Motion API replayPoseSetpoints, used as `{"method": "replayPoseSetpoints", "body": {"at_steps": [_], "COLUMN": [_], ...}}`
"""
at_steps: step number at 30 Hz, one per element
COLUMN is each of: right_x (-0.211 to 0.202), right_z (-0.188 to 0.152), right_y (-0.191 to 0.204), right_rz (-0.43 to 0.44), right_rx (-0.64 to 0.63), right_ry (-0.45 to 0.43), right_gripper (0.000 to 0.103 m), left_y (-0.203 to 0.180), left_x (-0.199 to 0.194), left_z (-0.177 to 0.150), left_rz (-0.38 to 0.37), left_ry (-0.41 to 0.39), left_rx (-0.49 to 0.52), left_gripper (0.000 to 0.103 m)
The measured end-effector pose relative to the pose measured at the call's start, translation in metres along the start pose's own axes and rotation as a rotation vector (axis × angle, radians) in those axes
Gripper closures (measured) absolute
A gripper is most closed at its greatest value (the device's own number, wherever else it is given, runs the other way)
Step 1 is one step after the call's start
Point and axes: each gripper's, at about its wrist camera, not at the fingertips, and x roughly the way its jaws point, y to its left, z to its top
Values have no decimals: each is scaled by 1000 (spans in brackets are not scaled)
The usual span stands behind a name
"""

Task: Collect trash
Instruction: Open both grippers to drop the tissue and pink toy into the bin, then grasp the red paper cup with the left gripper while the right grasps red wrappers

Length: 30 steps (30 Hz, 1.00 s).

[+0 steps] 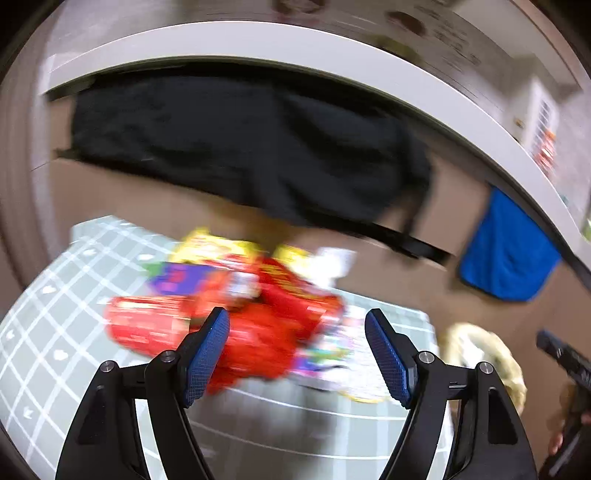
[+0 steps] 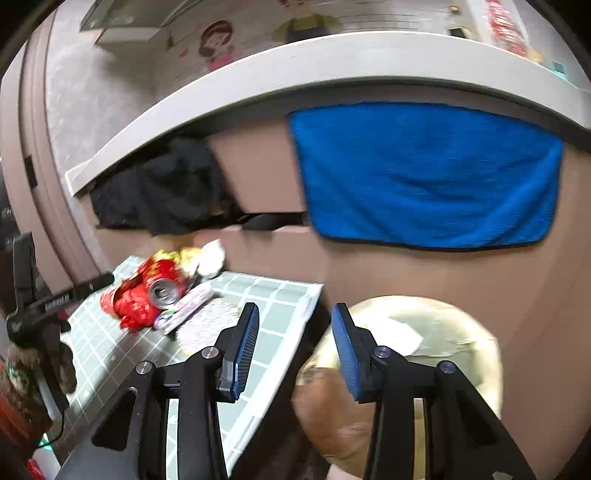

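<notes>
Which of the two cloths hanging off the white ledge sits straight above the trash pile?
The black cloth. It hangs directly behind the red wrappers on the checked table; the blue cloth hangs further right, above the bin.

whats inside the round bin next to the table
The round cream-lined bin holds a white paper scrap and a blurred brownish item; right tongs cover part.

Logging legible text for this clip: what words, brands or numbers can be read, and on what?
None can be read.
Red wrappers: print smeared by motion blur.
Crushed can: no legible brand.
Other tool's black arm: white lettering too small.
Wall stickers: too blurred.
</notes>
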Motion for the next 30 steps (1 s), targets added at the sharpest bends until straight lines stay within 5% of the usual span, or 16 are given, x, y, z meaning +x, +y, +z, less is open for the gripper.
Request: {"method": "replayPoseSetpoints", "body": {"at_steps": [9,15,22,30], "right_x": [54,71,81,106], "right_z": [-12,-18,-19,-1], "right_y": [76,118,132,180], "right_rz": [96,109,120,247], "right_rx": [-39,-130,-159,-177], "right_ry": [119,166,188,192], "right_gripper": [64,64,64,64], "left_y": [77,87,126,150], "left_x": [25,44,25,-10], "left_z": [2,-10,-15,-18], "left_rz": [195,243,293,250], "left_ry": [32,77,63,21], "left_rx": [43,120,96,22], "left_gripper": [27,27,27,27]}}
